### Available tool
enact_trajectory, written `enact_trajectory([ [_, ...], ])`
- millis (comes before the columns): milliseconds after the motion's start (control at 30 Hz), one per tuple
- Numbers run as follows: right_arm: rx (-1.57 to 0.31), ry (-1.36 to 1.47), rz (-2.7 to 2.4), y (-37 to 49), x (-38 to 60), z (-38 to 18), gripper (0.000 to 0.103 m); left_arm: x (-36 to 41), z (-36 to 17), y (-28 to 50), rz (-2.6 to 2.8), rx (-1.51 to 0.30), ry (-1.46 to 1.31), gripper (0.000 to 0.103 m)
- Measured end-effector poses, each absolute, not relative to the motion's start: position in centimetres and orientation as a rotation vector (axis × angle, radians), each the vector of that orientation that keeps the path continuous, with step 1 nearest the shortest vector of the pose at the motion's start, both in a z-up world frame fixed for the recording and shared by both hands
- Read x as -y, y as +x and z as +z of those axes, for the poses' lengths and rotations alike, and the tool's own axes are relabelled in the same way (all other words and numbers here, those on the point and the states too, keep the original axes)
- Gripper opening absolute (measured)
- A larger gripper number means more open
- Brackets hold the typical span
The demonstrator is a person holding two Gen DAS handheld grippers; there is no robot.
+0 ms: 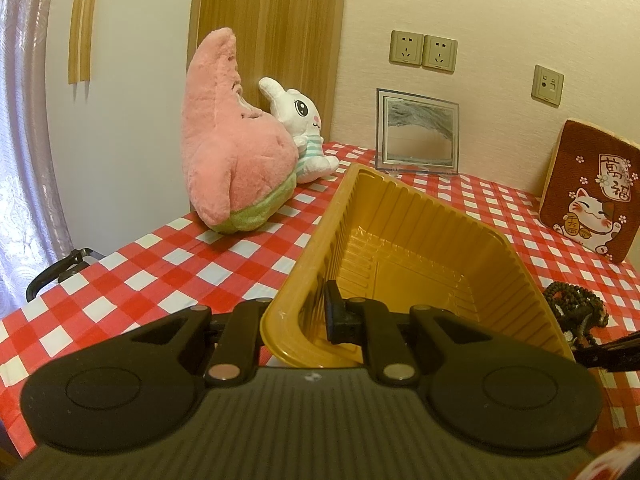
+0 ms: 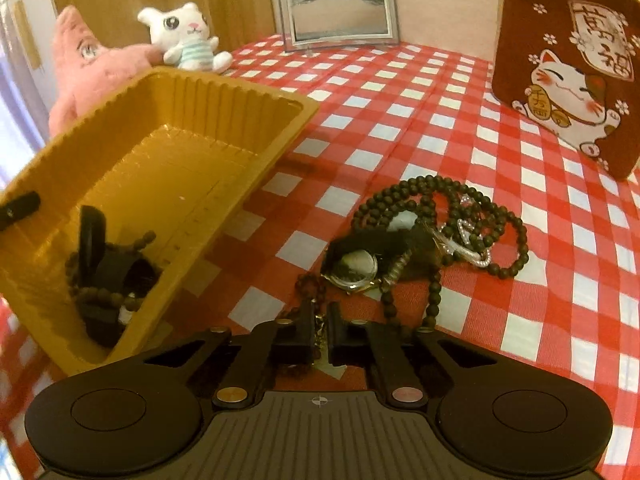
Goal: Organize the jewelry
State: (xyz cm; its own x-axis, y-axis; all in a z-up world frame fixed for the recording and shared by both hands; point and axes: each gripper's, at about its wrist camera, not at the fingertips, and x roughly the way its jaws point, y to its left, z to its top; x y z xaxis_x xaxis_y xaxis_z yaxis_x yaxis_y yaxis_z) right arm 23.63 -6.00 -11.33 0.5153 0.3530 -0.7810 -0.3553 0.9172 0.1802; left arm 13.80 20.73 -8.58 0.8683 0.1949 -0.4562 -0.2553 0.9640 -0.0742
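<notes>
- Jewelry pile (image 2: 436,232): heaped on the red-checked tabletop (image 2: 400,120), about 1 o'clock from the right hand-held gripper (image 2: 320,334) in the right wrist view. Dark bead strands looped around a watch (image 2: 354,270) and a small sparkly piece.
- Right hand-held gripper: clenched, jaws nearly together at the near edge of the pile, with a thin gold-coloured chain (image 2: 320,330) and a few brown beads caught between them. Pointing steeply down at the tabletop.
- Yellow tray (image 2: 248,92): 10 o'clock from the right hand-held gripper, tilted. Some dark beads (image 2: 100,296) already lie in its near corner.
- Left hand-held gripper (image 1: 316,312): clenched on the yellow tray's near wall, one finger inside, the other outside. The inside finger also shows in the right wrist view.
- Left wrist view: pile is just past the tray at 3 o'clock.
- Background at 11 o'clock: pink plush (image 1: 228,148) with white plush (image 1: 304,132) touching it. Sand picture frame (image 1: 418,132) at 12, lucky-cat cushion (image 1: 592,188) at 2.
</notes>
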Motion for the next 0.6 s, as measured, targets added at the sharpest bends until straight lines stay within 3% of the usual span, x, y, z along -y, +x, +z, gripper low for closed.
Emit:
enact_trajectory([
  [600,-0.801,0.272,0.488,22.5,11.1,-1.6,0.005,-20.7,-8.7,13.8,0.235,-0.463,-0.133,0.012],
])
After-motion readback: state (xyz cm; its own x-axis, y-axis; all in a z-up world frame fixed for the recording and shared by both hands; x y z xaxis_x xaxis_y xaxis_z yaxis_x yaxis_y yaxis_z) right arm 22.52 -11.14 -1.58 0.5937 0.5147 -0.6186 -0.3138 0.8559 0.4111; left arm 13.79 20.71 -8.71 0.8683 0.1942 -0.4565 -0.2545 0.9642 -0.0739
